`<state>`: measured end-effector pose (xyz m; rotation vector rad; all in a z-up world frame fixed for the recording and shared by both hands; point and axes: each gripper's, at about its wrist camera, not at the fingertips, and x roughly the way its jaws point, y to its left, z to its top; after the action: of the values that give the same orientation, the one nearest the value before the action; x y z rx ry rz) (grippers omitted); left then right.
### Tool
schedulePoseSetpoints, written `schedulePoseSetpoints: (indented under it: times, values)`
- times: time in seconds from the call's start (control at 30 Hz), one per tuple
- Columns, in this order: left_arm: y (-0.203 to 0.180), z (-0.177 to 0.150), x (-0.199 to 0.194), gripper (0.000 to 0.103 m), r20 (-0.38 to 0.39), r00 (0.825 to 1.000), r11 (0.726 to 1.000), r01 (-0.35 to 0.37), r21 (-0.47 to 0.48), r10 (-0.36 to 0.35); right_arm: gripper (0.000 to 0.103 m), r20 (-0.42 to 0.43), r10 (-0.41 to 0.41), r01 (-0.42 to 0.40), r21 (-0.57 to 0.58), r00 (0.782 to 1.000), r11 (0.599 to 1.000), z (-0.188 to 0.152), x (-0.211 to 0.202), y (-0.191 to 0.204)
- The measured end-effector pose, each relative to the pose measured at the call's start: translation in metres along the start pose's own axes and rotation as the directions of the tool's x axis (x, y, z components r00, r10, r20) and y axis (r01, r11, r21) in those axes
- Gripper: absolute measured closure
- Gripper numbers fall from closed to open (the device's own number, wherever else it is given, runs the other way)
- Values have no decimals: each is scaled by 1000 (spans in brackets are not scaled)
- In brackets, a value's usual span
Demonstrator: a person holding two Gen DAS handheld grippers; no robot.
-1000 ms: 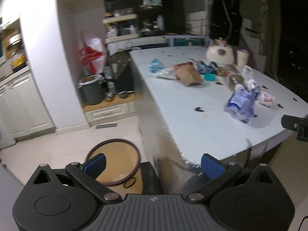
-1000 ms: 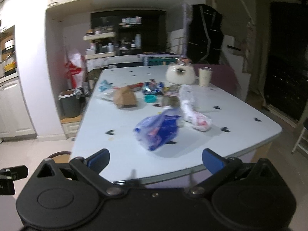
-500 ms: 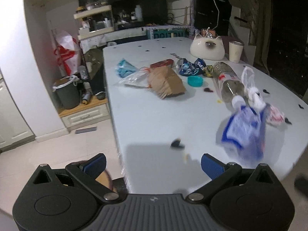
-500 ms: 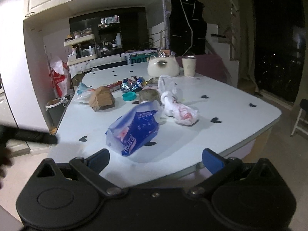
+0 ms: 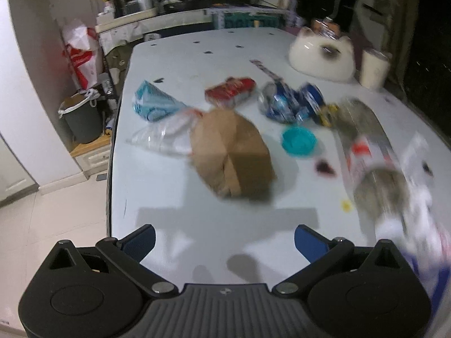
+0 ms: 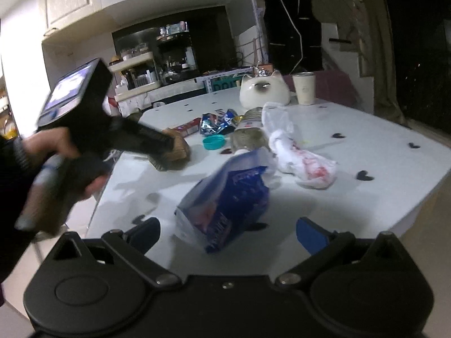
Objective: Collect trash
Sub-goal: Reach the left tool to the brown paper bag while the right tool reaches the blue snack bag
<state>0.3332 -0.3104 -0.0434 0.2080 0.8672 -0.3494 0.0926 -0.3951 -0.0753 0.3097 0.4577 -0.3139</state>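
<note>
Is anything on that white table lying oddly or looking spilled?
Yes. A clear plastic bottle lies on its side, with a loose teal plastic lid beside it. A crumpled brown paper bag and a blue snack bag lie flat among other wrappers. No liquid spill is visible.

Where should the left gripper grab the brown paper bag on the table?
Probably the raised crumpled fold along the top of the brown paper bag, coming from above and the near side. It lies slumped on the table, and the left gripper faces it, open.
</note>
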Motion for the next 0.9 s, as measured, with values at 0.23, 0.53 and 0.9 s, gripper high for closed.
schedulePoseSetpoints:
  times: [0.23, 0.53, 0.9]
  values:
    - [-12, 43, 34, 0, -4, 1000, 995, -5, -99, 5, 0, -18, 21, -21, 3, 1000, 1000, 8, 32, 17]
    - [-19, 47, 79, 0, -72, 995, 988, -73, -134, 64, 0, -74, -60, 62, 35, 995, 997, 11, 69, 15]
    - [10, 33, 74, 14, 20, 1000, 952, 12, -305, -6, 16, -71, -69, 85, 246, 995, 965, 8, 50, -47]
